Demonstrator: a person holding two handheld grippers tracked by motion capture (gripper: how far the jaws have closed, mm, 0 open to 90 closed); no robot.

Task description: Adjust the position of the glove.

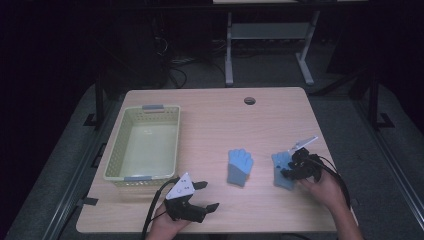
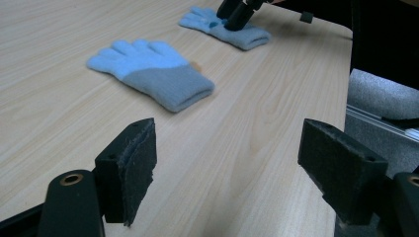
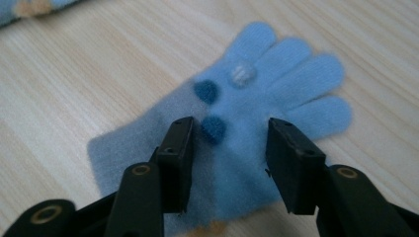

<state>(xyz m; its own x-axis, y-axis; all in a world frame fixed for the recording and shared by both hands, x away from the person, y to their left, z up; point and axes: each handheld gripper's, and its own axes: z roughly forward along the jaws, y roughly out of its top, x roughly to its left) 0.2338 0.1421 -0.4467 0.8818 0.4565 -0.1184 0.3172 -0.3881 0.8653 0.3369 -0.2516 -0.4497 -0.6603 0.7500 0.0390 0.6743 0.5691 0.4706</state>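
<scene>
Two light blue knit gloves with grey-blue cuffs lie flat on the wooden table [image 1: 210, 125]. The middle glove [image 1: 239, 167] [image 2: 153, 71] rests apart from both grippers, fingers pointing away. Over the right glove [image 1: 282, 170] [image 2: 227, 28] [image 3: 247, 113], which has small round pom-poms on it, my right gripper [image 1: 292, 167] [image 3: 230, 158] hovers open, its jaws straddling the glove's palm just above the fabric. My left gripper [image 1: 206, 196] [image 2: 227, 173] is held near the table's front edge, wide open with nothing between its jaws, aimed toward the middle glove.
A pale yellow-green plastic basket [image 1: 116, 150] sits at the table's left. A round cable hole [image 1: 249, 100] is near the far edge. Beyond the table are a white desk frame [image 1: 270, 35] and dark floor.
</scene>
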